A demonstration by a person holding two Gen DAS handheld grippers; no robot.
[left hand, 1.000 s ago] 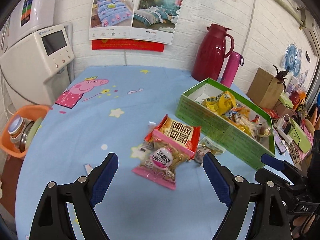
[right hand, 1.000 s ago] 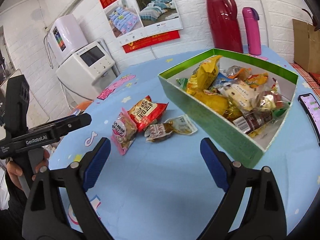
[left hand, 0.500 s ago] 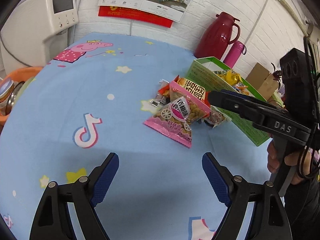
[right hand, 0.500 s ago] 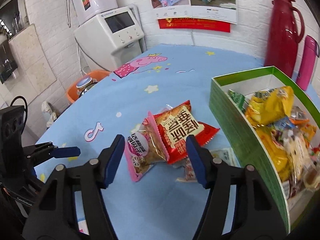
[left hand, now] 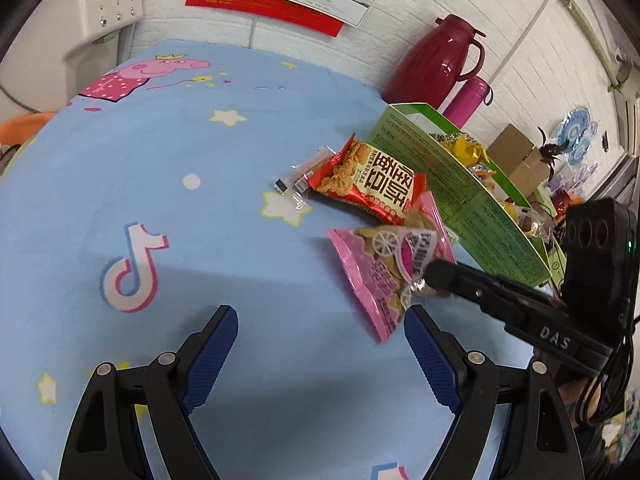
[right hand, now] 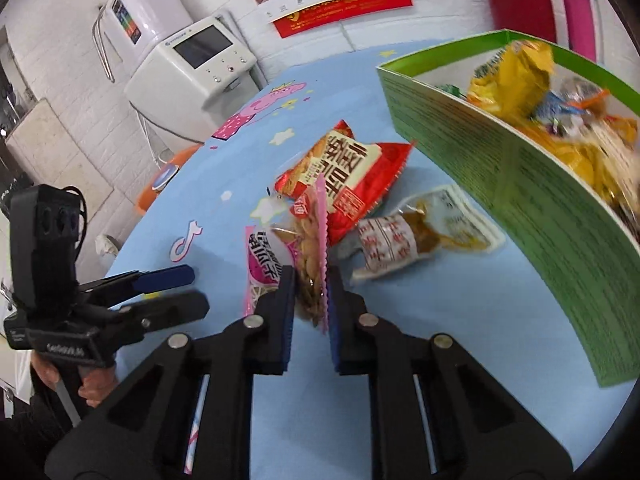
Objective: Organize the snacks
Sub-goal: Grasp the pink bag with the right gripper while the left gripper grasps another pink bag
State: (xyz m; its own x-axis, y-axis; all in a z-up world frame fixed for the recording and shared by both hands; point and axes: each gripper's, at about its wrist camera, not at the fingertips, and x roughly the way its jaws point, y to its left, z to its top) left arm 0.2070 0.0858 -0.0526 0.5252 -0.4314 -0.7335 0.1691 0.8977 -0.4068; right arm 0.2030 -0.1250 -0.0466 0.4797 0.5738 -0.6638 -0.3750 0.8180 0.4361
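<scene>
Blue cartoon table [left hand: 168, 152], frame centre: right gripper [right hand: 310, 280] clamped on light, crinkly, slippery pink snack packet [right hand: 304, 256], best held by sealed edge; left gripper [left hand: 320, 344] agape, empty, lower frame.

The right gripper [right hand: 310, 304] pinches a pink snack bag [right hand: 280, 260] edge-on between its blue fingers [right hand: 286, 300]. Beyond lie a red packet [right hand: 344, 172] and a clear-wrapped snack [right hand: 416, 232] on the blue tabletop [right hand: 460, 340]. A green box [right hand: 520, 168] of snacks stands right; the left gripper [right hand: 168, 280] waits at left.
</scene>
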